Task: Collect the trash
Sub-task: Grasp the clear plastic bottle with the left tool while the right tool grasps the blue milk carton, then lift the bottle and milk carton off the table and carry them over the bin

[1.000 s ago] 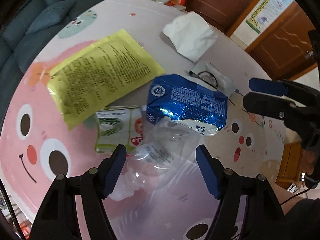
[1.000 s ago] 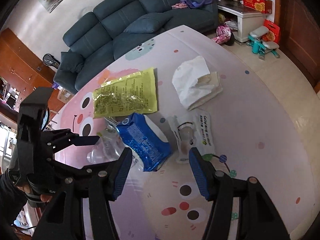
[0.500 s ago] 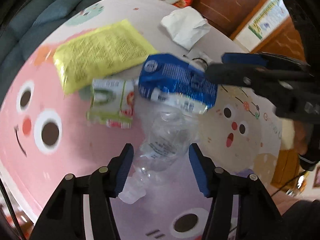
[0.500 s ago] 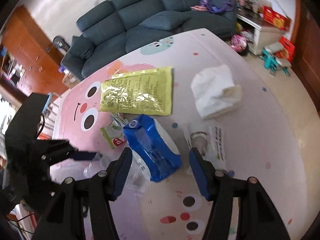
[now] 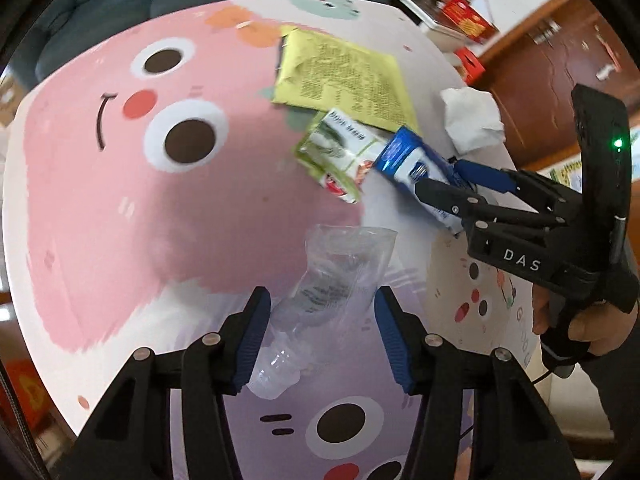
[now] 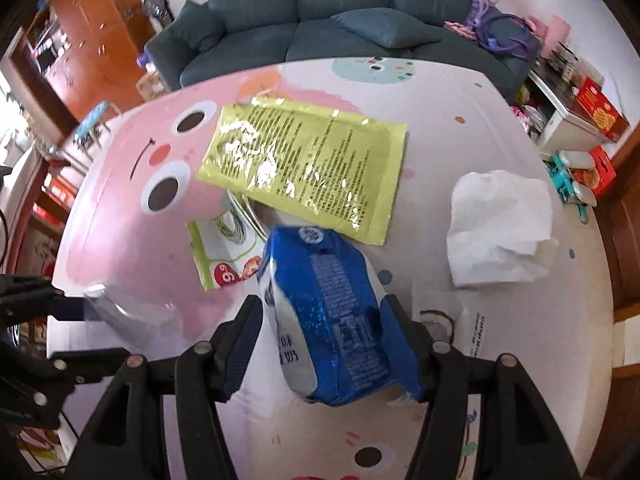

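Clear, crushed plastic forms the one bottle [image 5: 336, 280] in the scene, and it lies on the cartoon-printed pink play mat [image 5: 120, 200] between the blue pads of the left gripper [image 5: 322, 340]. The jaws of that gripper have just been closing and now stand at a middling width around the bottle; the left pad sits against the bottle's side, but whether the right pad touches it cannot be told. The bottle's long axis runs along the fingers, tilted slightly: the capless neck points back toward the gripper body, and the flattened base points away, toward the other litter.

One crumpled blue foil milk carton [image 6: 332, 312] lies between the pads of the right gripper [image 6: 324, 344], its long axis also running along the fingers. The jaws stand fairly wide and bracket the carton closely on both sides; firm contact cannot be confirmed.

Remaining items on the mat, one of each:
- a flat yellow-green printed foil pouch [image 6: 308, 168], beyond the carton;
- a small green-and-white snack wrapper [image 6: 224, 252], touching the carton's left side;
- a crumpled white tissue [image 6: 500, 228], well to the right;
- a clear plastic sleeve with black print [image 6: 460, 324], just right of the right gripper.
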Available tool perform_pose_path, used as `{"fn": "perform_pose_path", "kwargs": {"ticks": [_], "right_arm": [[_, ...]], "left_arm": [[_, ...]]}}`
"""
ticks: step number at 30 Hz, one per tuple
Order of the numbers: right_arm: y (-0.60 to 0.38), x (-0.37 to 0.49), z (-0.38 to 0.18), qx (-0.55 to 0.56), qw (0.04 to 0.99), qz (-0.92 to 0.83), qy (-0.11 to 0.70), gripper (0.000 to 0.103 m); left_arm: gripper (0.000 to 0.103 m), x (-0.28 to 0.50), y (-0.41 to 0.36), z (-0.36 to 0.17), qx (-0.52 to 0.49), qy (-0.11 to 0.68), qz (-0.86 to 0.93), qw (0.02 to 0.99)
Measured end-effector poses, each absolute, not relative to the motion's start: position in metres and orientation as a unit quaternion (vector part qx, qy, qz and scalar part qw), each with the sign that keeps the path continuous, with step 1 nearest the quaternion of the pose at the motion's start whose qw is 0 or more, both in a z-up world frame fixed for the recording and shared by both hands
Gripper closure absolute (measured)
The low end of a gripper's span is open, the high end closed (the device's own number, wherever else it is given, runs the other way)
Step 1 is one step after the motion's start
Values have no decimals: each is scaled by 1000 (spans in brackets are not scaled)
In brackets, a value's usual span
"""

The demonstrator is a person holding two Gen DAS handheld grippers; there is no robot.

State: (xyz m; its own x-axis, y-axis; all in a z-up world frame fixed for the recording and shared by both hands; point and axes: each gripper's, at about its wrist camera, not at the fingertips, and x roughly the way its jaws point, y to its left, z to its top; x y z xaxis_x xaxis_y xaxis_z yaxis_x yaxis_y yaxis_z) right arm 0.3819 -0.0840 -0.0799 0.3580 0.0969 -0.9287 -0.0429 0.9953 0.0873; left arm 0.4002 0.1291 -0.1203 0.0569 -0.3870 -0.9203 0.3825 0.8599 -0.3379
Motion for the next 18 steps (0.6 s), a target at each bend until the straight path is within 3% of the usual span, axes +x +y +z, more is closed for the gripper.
{"fn": "perform_pose_path", "kwargs": {"ticks": [4,5,18], "right_arm": [[-79,383,-89,2,817,38,576,42],[-79,382,-89,3,818,35,575,46],[-92,332,-62,137,819,29,556,49]], "left_arm": [[52,410,133,-120,-8,641,-255,724],[52,410,134,-120,-9,639,-254,725],[54,385,139,-101,-22,620,-252,743]]}}
